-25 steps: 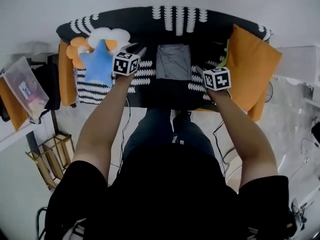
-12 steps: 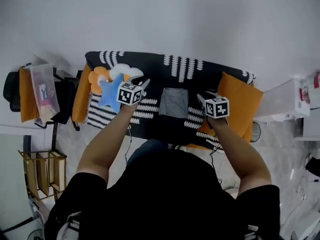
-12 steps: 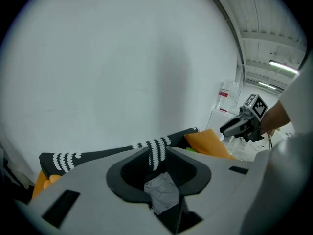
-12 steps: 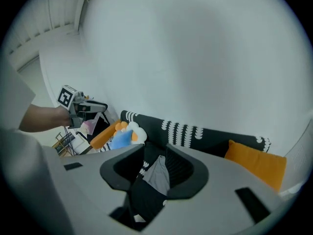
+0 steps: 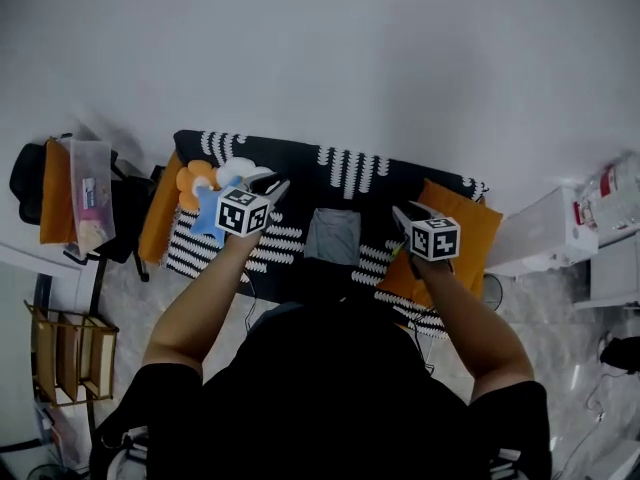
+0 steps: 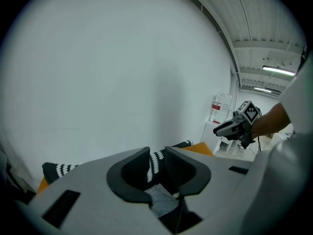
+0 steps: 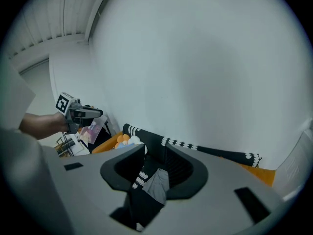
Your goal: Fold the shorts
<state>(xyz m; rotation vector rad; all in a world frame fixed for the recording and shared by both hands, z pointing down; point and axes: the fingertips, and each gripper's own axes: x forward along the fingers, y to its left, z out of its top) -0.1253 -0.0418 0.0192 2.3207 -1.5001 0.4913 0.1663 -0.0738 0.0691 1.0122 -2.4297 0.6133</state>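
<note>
Against a white wall, a desk [image 5: 300, 163] under black patterned cloth, with grey shorts [image 5: 333, 236] folded small at its middle. Above, left gripper [image 5: 278, 186] with fingers just narrowed but still apart, gripping nothing; right gripper [image 5: 398, 213] likewise parted, empty. Probably finished: best kept high, clear of the fold.

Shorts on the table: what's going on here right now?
The grey shorts lie folded into a small rectangle on the black patterned cloth. A person holds the left gripper and right gripper above it, both empty. The left jaws have just been closing on nothing; the right stand apart.
</note>
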